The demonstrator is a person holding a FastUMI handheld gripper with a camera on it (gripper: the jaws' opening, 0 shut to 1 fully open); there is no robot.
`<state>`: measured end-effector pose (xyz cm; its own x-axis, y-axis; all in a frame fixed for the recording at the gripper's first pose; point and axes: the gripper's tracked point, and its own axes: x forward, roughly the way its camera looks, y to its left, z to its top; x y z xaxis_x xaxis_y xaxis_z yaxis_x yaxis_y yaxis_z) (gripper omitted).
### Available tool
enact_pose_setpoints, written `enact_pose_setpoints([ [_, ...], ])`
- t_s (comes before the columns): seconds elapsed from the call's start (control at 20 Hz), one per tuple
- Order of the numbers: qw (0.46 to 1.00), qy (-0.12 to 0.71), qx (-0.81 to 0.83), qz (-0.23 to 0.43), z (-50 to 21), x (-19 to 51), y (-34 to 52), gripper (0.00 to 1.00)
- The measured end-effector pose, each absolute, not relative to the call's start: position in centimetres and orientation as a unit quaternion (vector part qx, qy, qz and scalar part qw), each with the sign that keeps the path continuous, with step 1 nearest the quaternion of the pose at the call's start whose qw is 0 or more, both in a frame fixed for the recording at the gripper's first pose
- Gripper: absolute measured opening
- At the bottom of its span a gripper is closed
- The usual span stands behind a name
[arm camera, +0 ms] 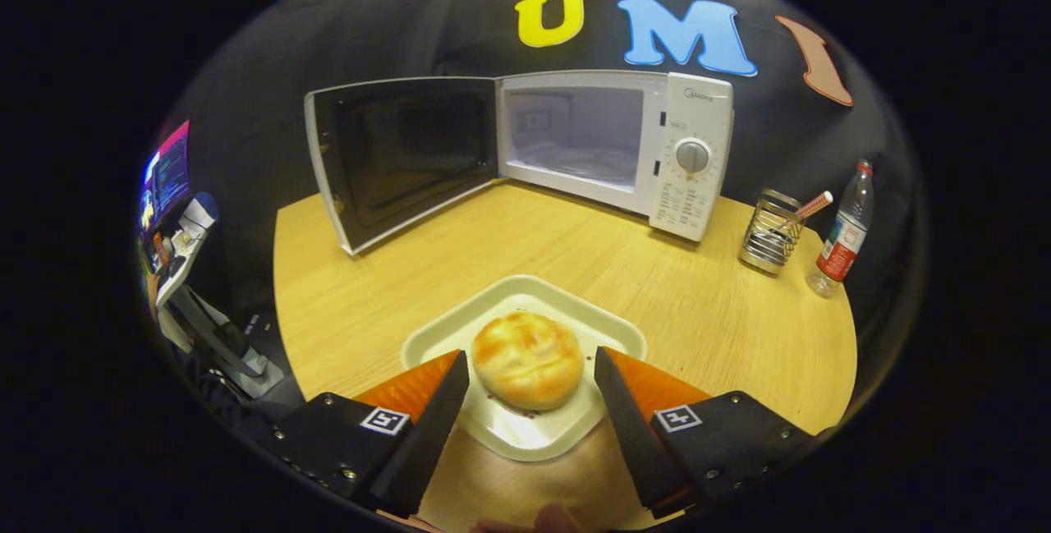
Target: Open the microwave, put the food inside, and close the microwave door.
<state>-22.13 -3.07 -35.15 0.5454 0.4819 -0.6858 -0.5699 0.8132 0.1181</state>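
A round golden bun (527, 369) lies on a white square plate (525, 291) on the wooden table. My gripper (532, 359) is open, with its fingers low over the plate on either side of the bun. A narrow gap shows at the right finger; the left finger is very close to the bun. Beyond the plate stands the white microwave (694, 155). Its door (402, 159) is swung wide open to the left, and the lit cavity (575, 135) shows a glass turntable with nothing on it.
A metal wire holder (770, 233) with a striped straw and a plastic water bottle (842, 233) stand right of the microwave. The table's left edge (279, 287) drops off toward a stand with a screen (168, 176). Bare wood lies between plate and microwave.
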Motion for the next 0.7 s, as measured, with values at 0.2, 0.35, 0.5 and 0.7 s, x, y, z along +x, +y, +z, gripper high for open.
enact_pose_setpoints([
  [0.2,0.863,0.394,-0.058,0.311,-36.7,-22.3,-2.2,0.96],
  [0.35,0.87,0.394,-0.019,0.297,-36.4,-22.0,-1.9,0.83],
  [0.5,0.875,0.391,0.007,0.286,-36.3,-21.8,-1.7,0.75],
  [0.7,0.887,0.374,0.029,0.27,-34.8,-21.7,-1.3,0.65],
])
